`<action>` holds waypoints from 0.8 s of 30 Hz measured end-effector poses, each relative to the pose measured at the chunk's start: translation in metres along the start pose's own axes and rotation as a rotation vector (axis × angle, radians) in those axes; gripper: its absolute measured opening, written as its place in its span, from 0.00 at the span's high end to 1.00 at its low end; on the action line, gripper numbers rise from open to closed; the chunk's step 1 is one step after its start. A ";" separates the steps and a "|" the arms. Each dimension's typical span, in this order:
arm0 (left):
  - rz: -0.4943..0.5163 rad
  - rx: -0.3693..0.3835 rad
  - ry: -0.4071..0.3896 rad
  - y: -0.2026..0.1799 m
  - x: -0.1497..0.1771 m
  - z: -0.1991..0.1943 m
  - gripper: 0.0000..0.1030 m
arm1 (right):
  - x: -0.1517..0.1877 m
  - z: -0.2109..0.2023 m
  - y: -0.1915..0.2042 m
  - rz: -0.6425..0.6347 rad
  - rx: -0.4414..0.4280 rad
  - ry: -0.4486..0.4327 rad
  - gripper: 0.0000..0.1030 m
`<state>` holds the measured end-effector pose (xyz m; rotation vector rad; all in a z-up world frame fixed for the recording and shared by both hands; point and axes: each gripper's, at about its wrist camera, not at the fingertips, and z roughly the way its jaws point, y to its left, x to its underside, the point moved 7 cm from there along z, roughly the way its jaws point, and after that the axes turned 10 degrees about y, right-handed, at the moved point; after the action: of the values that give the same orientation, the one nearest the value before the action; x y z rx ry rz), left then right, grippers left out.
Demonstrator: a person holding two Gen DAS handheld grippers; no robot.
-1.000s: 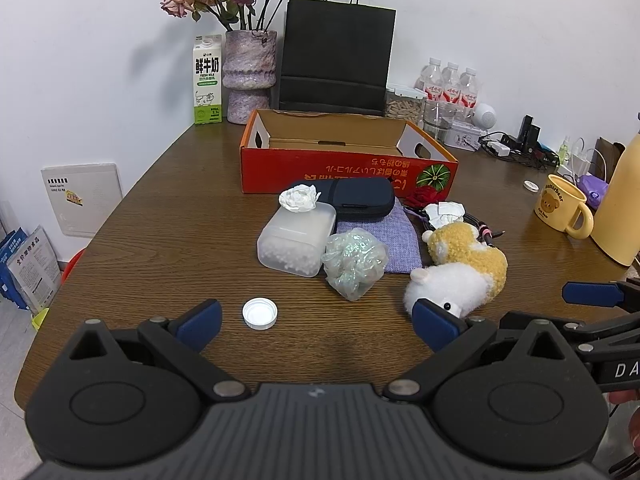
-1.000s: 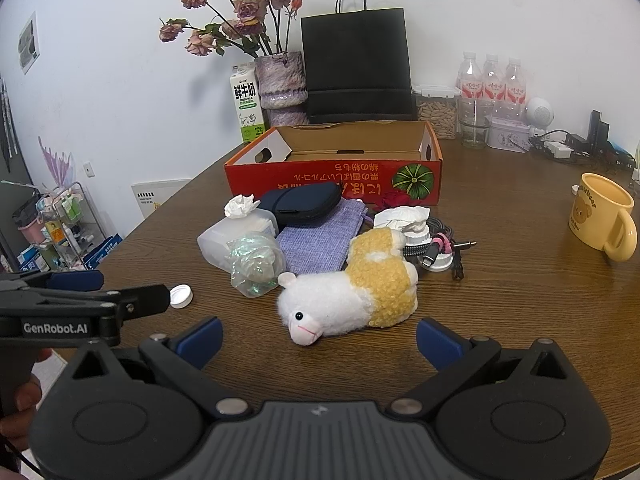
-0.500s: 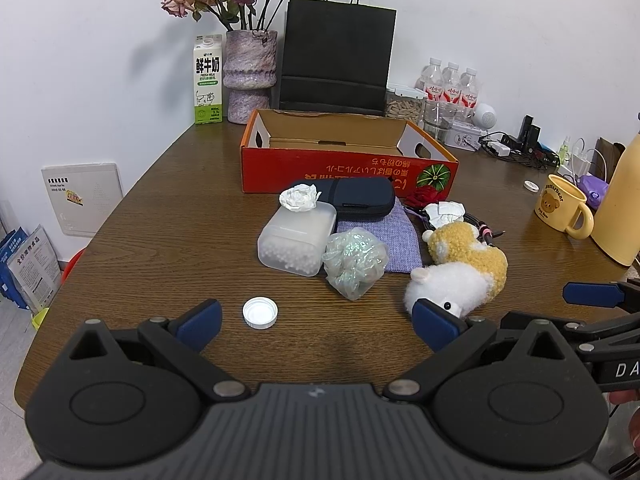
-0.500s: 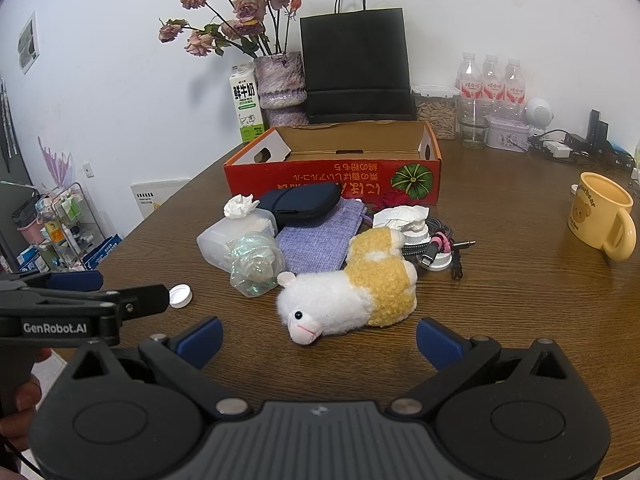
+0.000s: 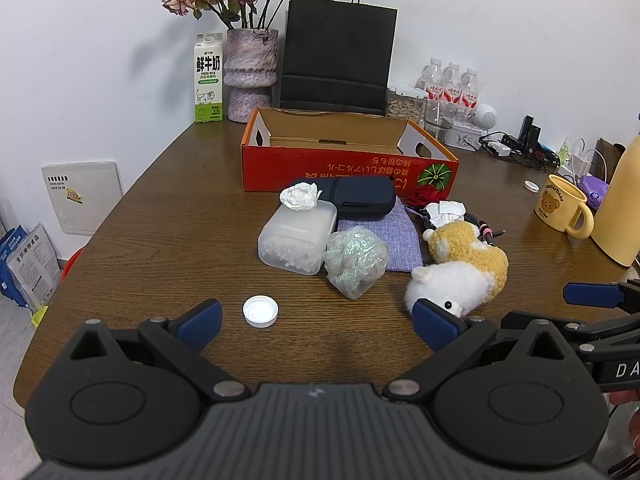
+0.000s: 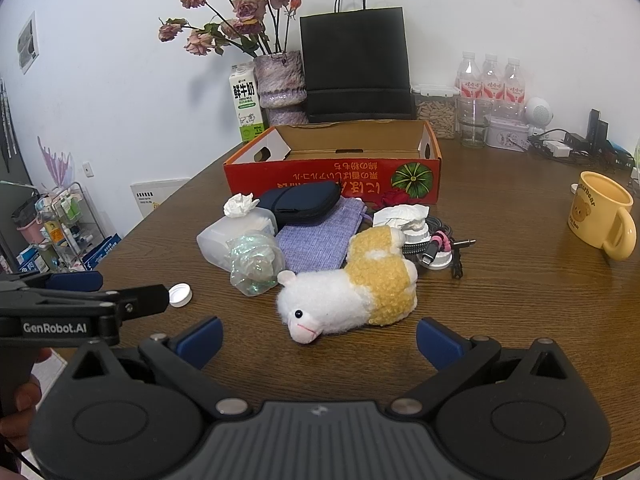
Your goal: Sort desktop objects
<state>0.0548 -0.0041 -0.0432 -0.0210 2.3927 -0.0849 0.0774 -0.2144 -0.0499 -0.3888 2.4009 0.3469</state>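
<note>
Hovering empty, left gripper (image 5: 316, 320) and right gripper (image 6: 319, 338) stand spread wide, near the white-and-yellow plush sheep (image 6: 352, 284).

Home or small office corner: wooden bench (image 5: 168, 216) against white wall, dried roses in vase (image 5: 250, 74) at 11 o'clock, milk carton (image 5: 208, 78), black paper bag (image 5: 338, 54), water bottles (image 5: 452, 84), chargers and cables (image 5: 516, 146) at 2 o'clock, yellow mug (image 6: 602, 210), storage rack (image 6: 66, 224) at 9 o'clock.
</note>
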 end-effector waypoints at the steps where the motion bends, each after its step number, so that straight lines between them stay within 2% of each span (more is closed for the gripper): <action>1: 0.000 0.000 0.001 0.000 0.000 0.000 0.00 | 0.000 0.000 0.000 0.000 0.000 0.001 0.00; 24: -0.007 0.004 0.010 0.002 0.004 0.004 0.00 | -0.001 0.006 0.000 -0.002 0.000 0.004 0.00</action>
<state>0.0545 -0.0022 -0.0487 -0.0276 2.4025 -0.0931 0.0813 -0.2118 -0.0538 -0.3921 2.4040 0.3450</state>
